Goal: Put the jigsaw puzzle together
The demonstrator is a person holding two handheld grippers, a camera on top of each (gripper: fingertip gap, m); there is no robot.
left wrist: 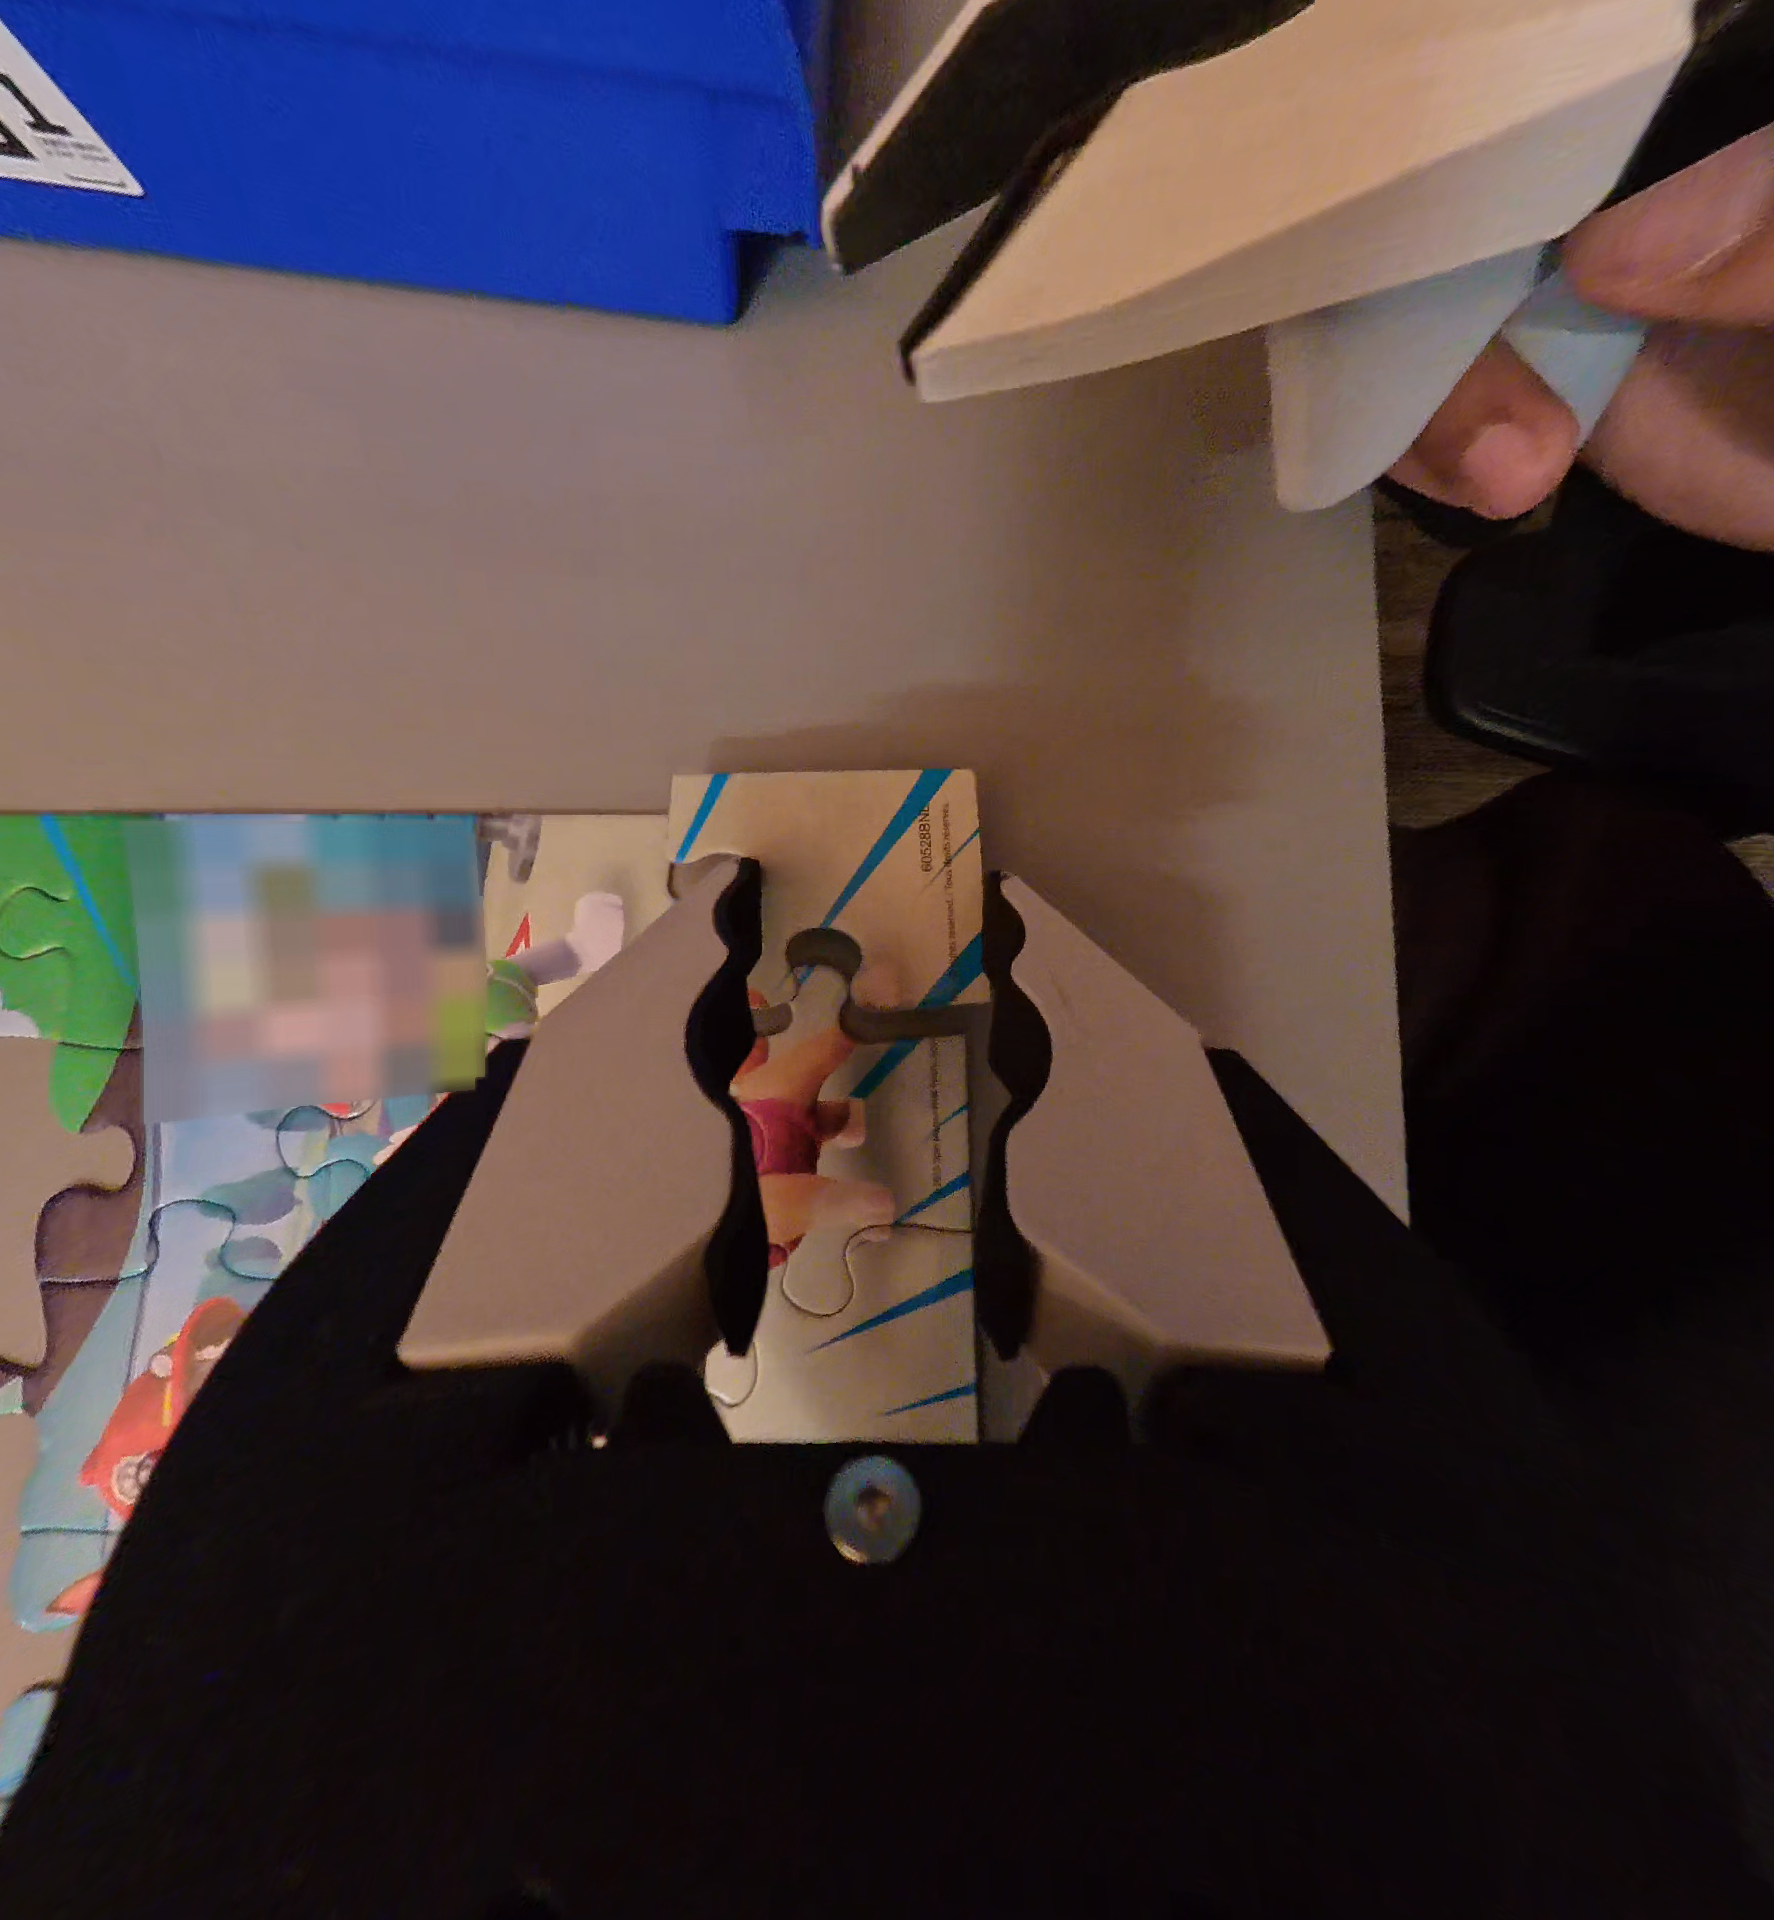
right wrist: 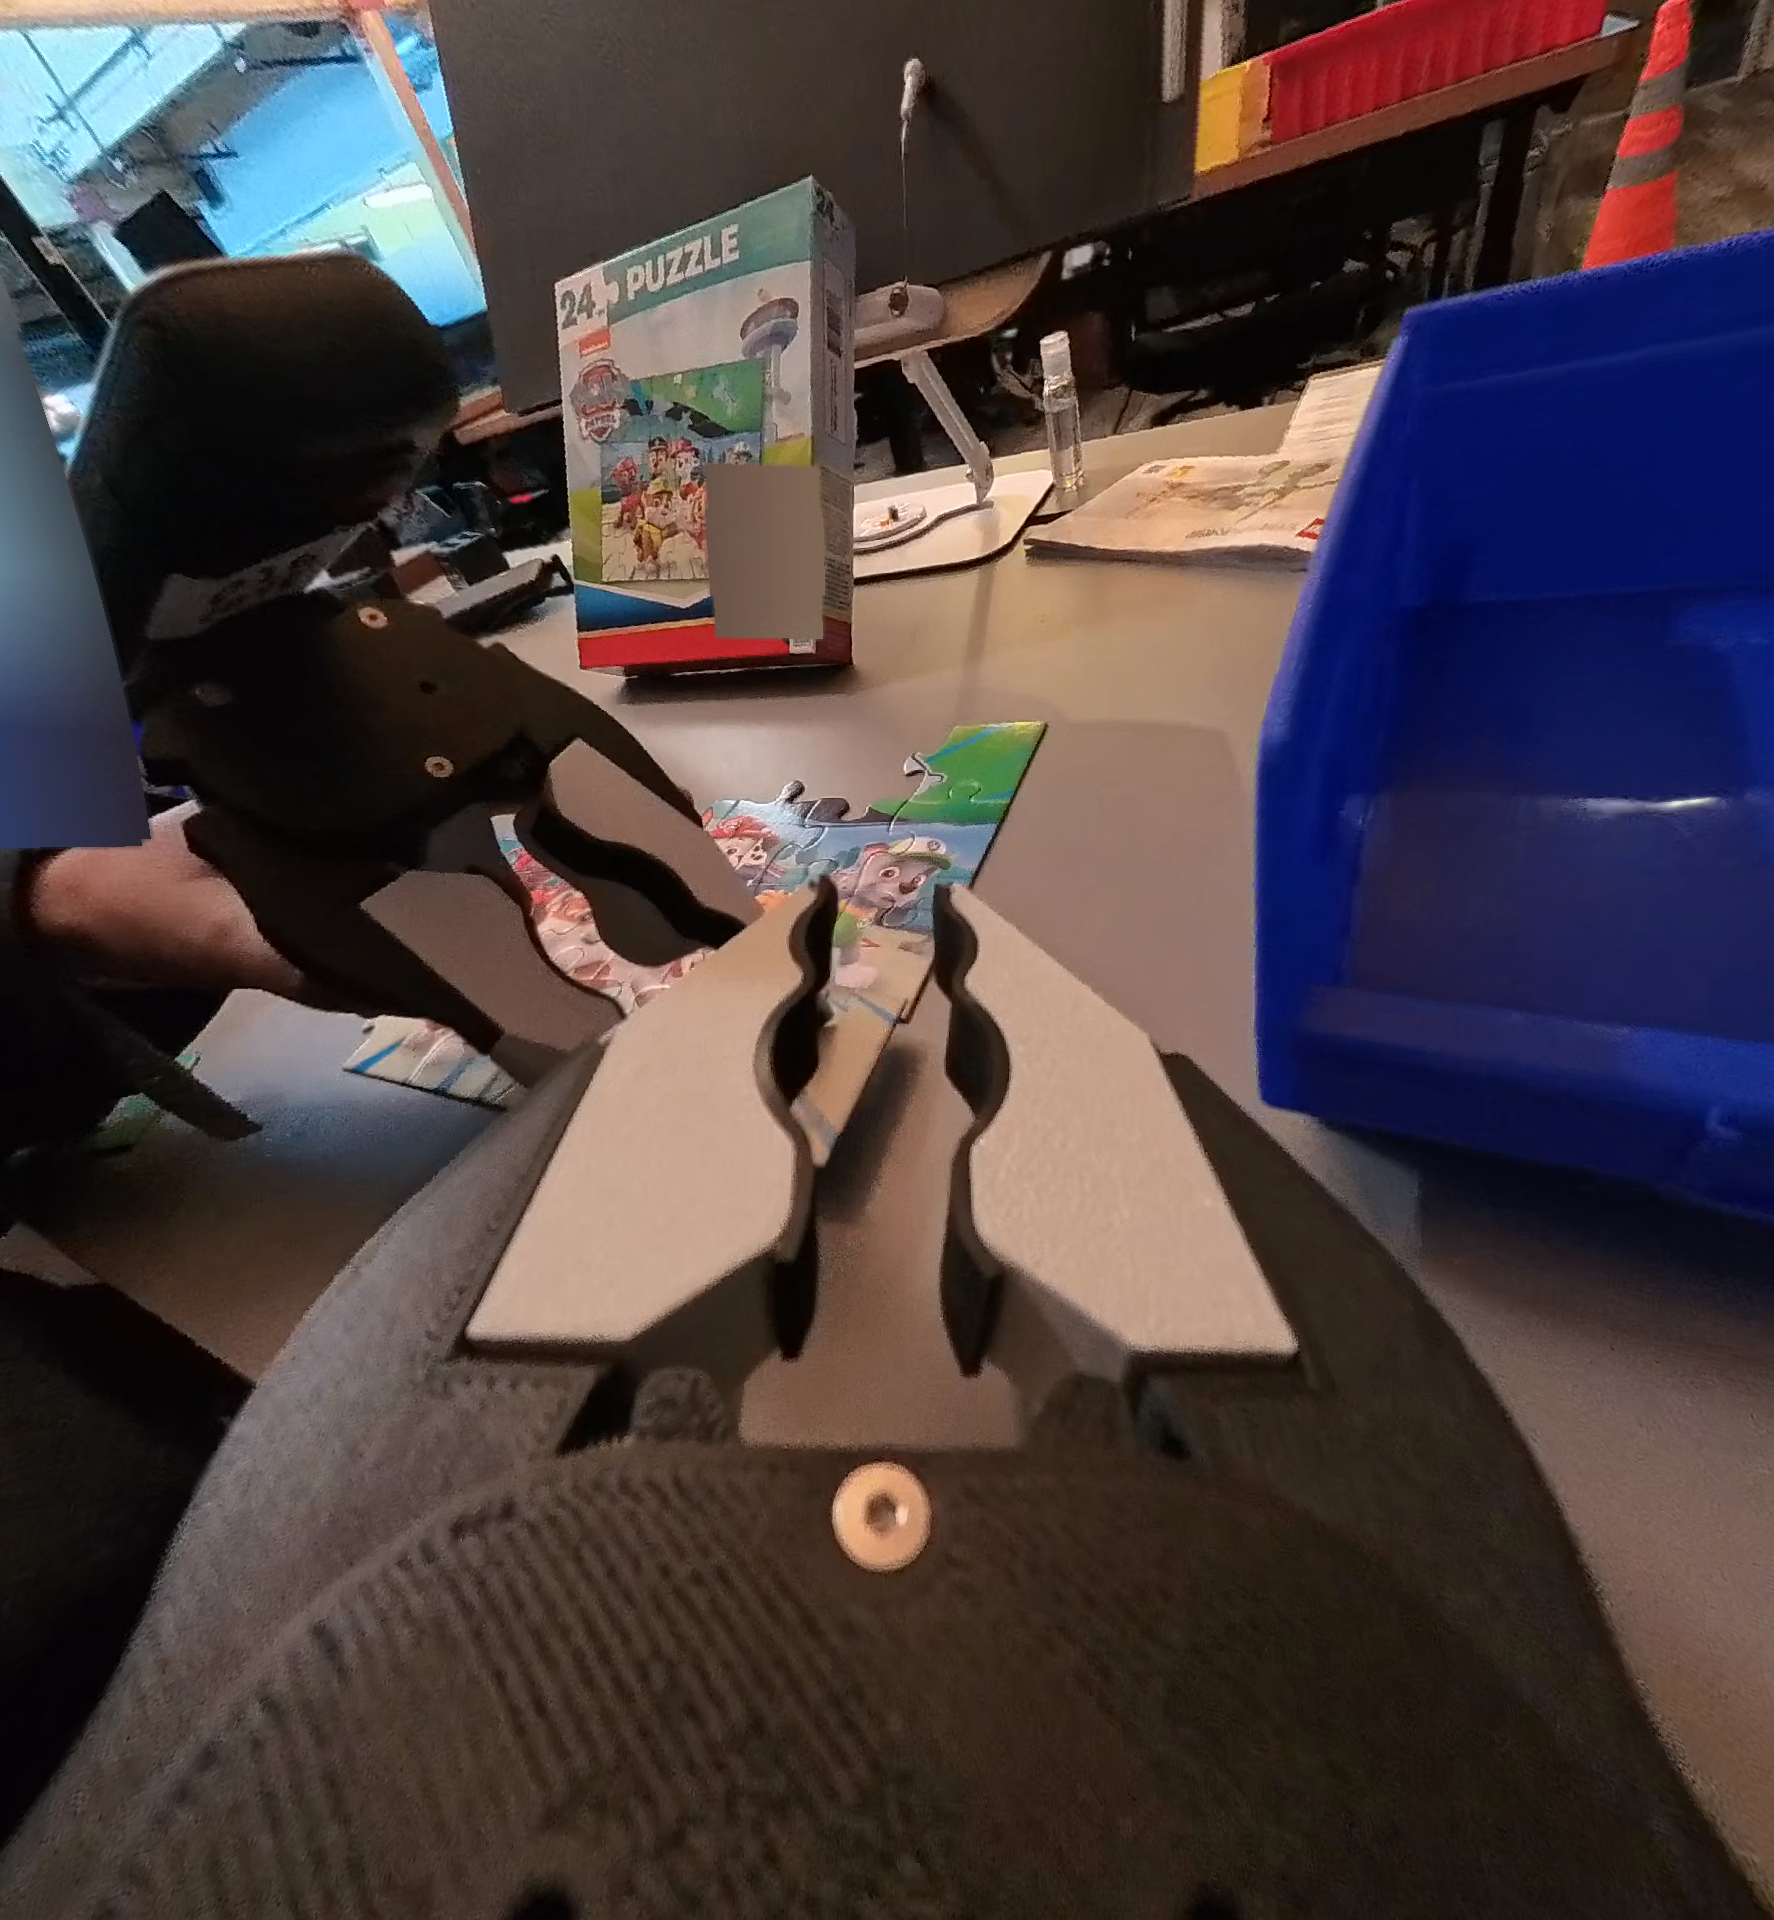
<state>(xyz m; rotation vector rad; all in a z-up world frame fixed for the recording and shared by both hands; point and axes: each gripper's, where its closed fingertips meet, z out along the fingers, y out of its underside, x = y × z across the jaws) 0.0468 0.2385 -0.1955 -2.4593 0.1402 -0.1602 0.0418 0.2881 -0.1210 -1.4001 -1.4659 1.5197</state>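
Observation:
A partly assembled cartoon puzzle [left wrist: 31, 935] lies on the grey table [left wrist: 550, 571]. It also shows in the right wrist view [right wrist: 924, 831]. My left gripper [left wrist: 875, 875] is open and points down over a white corner piece with blue streaks [left wrist: 841, 821]. This piece is wider than the jaw gap and sits slightly off its neighbour, with a dark gap along the joint. My right gripper [right wrist: 885, 899] is open with a narrow gap and nothing between the fingers, low over the puzzle's near edge. In the right wrist view the left gripper [right wrist: 623, 982] stands on the puzzle's left part, over the streaked piece [right wrist: 426, 1060].
A blue bin [right wrist: 1589, 727] stands at the right, also seen in the left wrist view [left wrist: 343, 156]. A puzzle box [right wrist: 706, 436] stands upright behind the puzzle, with a booklet [right wrist: 1195, 509] and a small clear bottle [right wrist: 1063, 426] further back. The table edge [left wrist: 1382, 831] and a black chair [left wrist: 1589, 675] are close by. The gap from one gripper's tips to the other's is roughly 9 centimetres.

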